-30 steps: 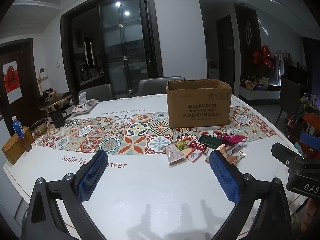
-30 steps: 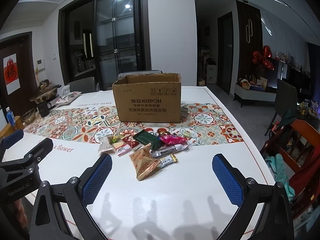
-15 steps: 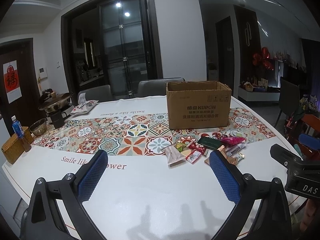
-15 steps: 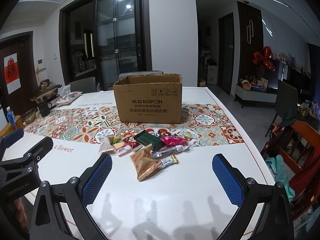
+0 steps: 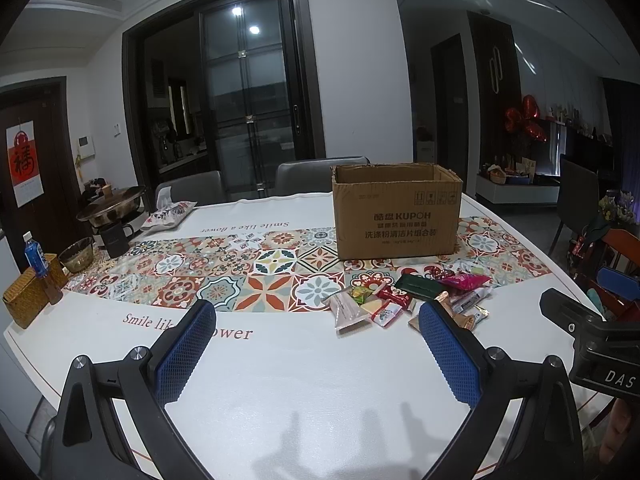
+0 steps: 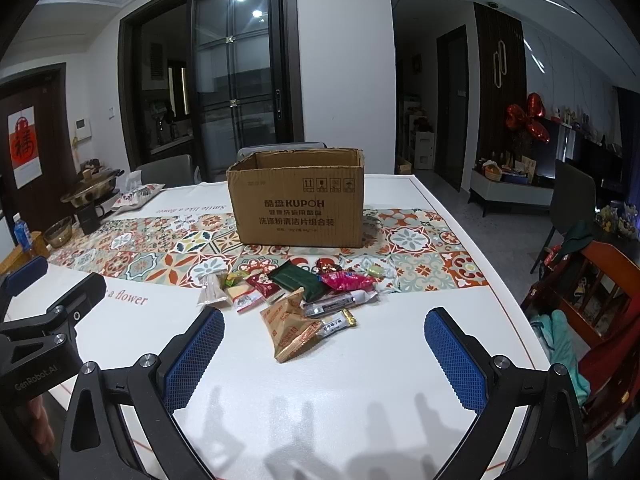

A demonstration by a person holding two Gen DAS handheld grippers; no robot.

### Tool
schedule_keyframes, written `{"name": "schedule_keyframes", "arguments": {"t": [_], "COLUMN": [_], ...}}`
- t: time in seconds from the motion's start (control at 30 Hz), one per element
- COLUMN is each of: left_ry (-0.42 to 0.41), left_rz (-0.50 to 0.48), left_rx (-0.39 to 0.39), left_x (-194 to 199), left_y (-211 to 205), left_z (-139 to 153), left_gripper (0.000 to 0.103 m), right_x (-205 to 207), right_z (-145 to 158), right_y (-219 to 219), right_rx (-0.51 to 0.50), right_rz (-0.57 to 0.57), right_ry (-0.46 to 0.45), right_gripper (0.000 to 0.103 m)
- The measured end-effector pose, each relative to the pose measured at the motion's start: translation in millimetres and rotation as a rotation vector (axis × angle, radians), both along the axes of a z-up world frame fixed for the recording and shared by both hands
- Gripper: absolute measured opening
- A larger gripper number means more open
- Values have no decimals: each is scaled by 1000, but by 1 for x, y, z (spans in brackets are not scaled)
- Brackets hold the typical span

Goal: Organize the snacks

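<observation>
An open cardboard box (image 6: pixel 298 208) (image 5: pixel 396 212) stands on the patterned runner in the middle of the table. In front of it lies a pile of several wrapped snacks (image 6: pixel 296 292) (image 5: pixel 404 300), with a tan packet (image 6: pixel 290 326) nearest me. My right gripper (image 6: pixel 324 344) is open and empty, hovering low over the white tabletop just short of the pile. My left gripper (image 5: pixel 316 340) is open and empty too, to the left of the pile, its right finger (image 5: pixel 448 352) overlapping the pile's near edge in view.
A hot pot (image 5: pixel 112 204), glass bowl (image 5: pixel 76 254), water bottle (image 5: pixel 34 254), wicker box (image 5: pixel 28 300) and tissue pack (image 5: pixel 168 216) sit at the table's (image 5: pixel 280 360) left end. Grey chairs (image 5: pixel 316 174) stand behind it. A wooden chair (image 6: pixel 600 292) with clothes is off the right edge.
Both views have drifted very slightly; the box and the snacks have not moved, and both grippers stay open.
</observation>
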State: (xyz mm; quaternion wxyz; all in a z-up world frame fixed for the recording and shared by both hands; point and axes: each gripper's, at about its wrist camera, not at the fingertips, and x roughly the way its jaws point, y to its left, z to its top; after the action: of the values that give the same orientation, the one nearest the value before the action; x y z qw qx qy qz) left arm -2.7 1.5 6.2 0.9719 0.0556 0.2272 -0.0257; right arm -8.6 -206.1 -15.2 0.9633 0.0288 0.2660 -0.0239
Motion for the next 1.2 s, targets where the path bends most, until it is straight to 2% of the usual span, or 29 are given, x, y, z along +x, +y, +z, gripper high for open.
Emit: {"name": "schedule_keyframes", "arguments": {"t": [0.97,1.2], "left_ry": [-1,21], "left_rz": [-1,5], "left_rx": [-5,-18], "left_x": [0,6], "left_y": [-1,3], "left_z": [0,-5], "left_gripper": [103,103], "right_x": [-1,7], "right_z": [5,-4], "right_y": [5,7], "right_rx": [-1,-9], "right_rz": [4,29], "right_ry": [3,15], "right_gripper": [102,102]}}
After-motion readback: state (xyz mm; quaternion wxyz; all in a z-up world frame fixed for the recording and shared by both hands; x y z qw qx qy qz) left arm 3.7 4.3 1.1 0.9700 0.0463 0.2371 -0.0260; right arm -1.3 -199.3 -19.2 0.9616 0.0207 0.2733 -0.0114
